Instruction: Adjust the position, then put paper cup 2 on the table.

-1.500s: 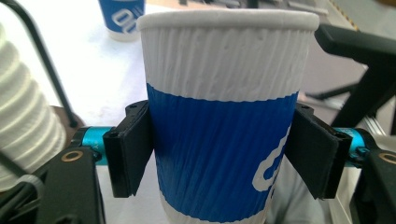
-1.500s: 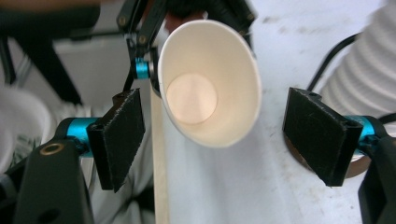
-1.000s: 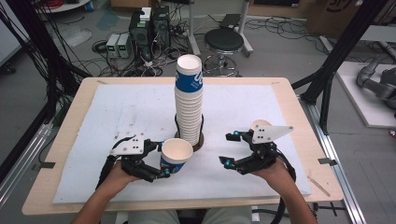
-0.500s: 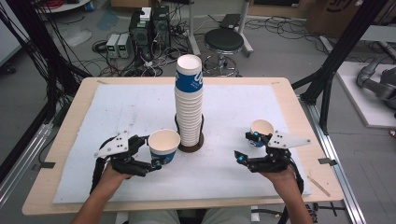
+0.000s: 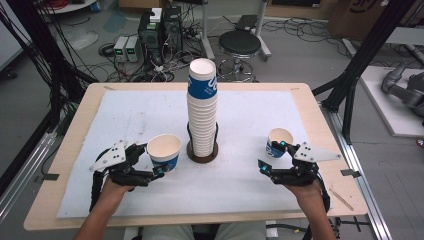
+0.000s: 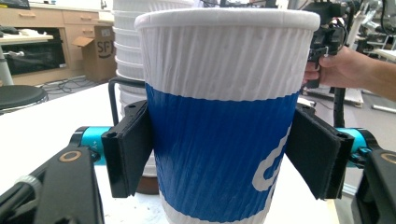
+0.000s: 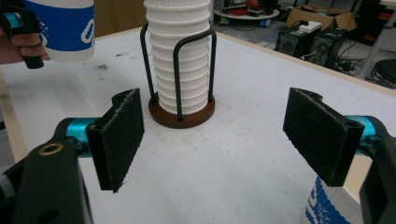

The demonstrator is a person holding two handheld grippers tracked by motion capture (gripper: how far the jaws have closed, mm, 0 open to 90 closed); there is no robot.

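On the white mat (image 5: 125,115) that covers the table (image 5: 65,150), a tall stack of paper cups (image 5: 202,107) stands in its wire holder (image 5: 202,152) at the centre, and the work in hand appears to be taking single cups off it and setting them out to either side. To do that well, each cup should land upright and well apart from the stack, so a later reach does not knock it. The held cup (image 5: 164,151) sits left of the holder in the left gripper (image 5: 156,157), whose jaws clasp its blue band on both sides; in the left gripper view the pads (image 6: 128,149) press the ribbed wall (image 6: 219,154) without denting it. My advice is to lower it until the base rests flat, then open the jaws fully before drawing back. The small placed cup (image 5: 278,142) stands upright on the mat just beside the right gripper (image 5: 272,157), whose jaws stand wide apart with nothing between them; that gripper should back off level to avoid clipping the rim.
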